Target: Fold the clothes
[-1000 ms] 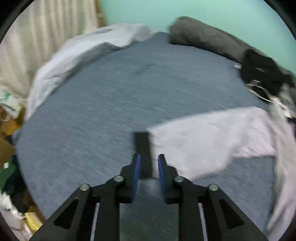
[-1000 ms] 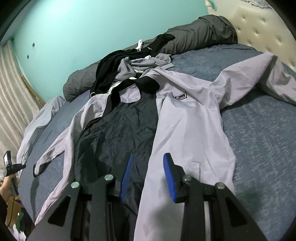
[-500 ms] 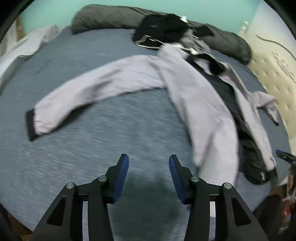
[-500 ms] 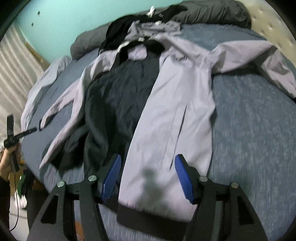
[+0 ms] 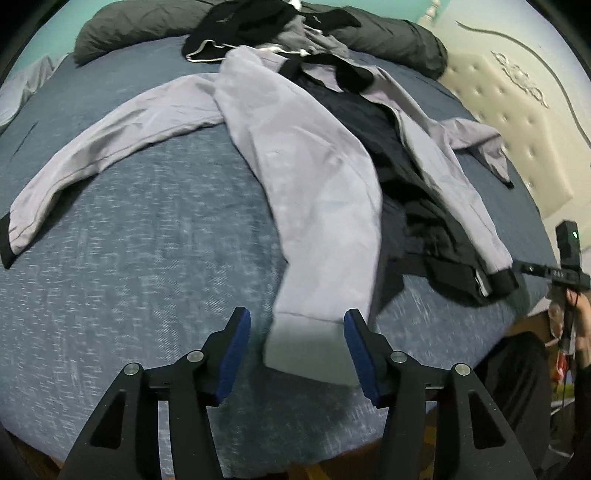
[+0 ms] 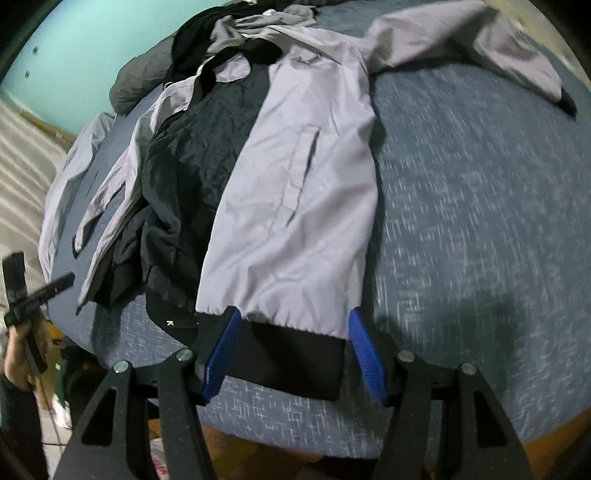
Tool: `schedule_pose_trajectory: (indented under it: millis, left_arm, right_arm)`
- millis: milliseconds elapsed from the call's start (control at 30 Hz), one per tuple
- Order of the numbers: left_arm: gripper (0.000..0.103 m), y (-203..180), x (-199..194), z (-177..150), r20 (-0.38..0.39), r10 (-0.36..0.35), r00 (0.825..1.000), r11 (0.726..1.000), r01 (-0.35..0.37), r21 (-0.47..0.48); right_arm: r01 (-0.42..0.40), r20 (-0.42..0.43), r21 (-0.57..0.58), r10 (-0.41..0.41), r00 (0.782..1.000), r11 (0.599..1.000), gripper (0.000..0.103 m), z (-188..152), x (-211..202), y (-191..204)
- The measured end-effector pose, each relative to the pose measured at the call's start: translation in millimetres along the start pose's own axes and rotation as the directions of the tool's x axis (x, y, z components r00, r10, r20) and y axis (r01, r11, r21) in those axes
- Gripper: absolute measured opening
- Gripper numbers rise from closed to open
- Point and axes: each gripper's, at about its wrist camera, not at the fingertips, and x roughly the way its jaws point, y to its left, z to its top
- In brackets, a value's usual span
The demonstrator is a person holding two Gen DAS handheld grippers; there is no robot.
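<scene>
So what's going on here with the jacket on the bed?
A person holds a gripper in each hand over a grey jacket spread open on the blue bed. The left gripper and the right gripper are both open at the jacket's bottom hem, one at each front panel. Nothing is gripped or folded yet.

What stays out of sight around the jacket

The jacket's (image 5: pixel 314 177) hem nearest the left gripper (image 5: pixel 297 354) is smeared by blur, so whether the fabric touches either blue pad cannot be told. The black lining (image 6: pixel 192 173) bunches beside the jacket's grey front panel, and its folds hide what lies under them. The small white mark on the black hem (image 6: pixel 295 358) is too small to read in full. Above the jacket's collar, the dark clothes pile (image 5: pixel 258 26) runs off the top edge. The person's hand (image 6: pixel 22 354), left of the jacket, is cut by the frame and blurred.
</scene>
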Motion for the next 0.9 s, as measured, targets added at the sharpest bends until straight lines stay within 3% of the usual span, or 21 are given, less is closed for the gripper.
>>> schedule_pose_trajectory:
  millis: [200,233,300,433,667,900]
  left_arm:
    - [0.055,-15,10,-8,-0.018,0.015,1.0,0.999,-0.014,0.041]
    - [0.051,-17,12,-9,-0.02,0.017,1.0,0.999,-0.016,0.049]
    - [0.024,-22,16,-10,-0.026,0.017,1.0,0.998,-0.015,0.068]
    - [0.004,-31,19,-9,-0.029,0.01,1.0,0.996,-0.008,0.089]
    - [0.002,-49,-19,1,0.054,-0.025,0.998,0.991,0.017,0.134]
    - [0.001,-76,-47,18,0.105,-0.118,0.987,0.984,0.102,0.145]
  right_arm:
    - [-0.031,0.002,0.039,0.031,1.0,0.999,0.06,-6,6,-7]
    - [-0.035,0.005,0.04,0.035,0.999,0.999,0.049,-6,5,-7]
    - [-0.053,0.009,0.044,0.053,0.999,0.998,0.029,-8,3,-8]
    - [-0.072,0.014,0.038,0.072,0.997,0.997,0.006,-12,-2,-6]
    - [-0.112,0.06,0.01,0.112,0.992,0.994,0.0,-20,-34,-2]
    - [-0.061,0.12,-0.017,0.063,0.991,0.998,0.0,-18,-77,-13]
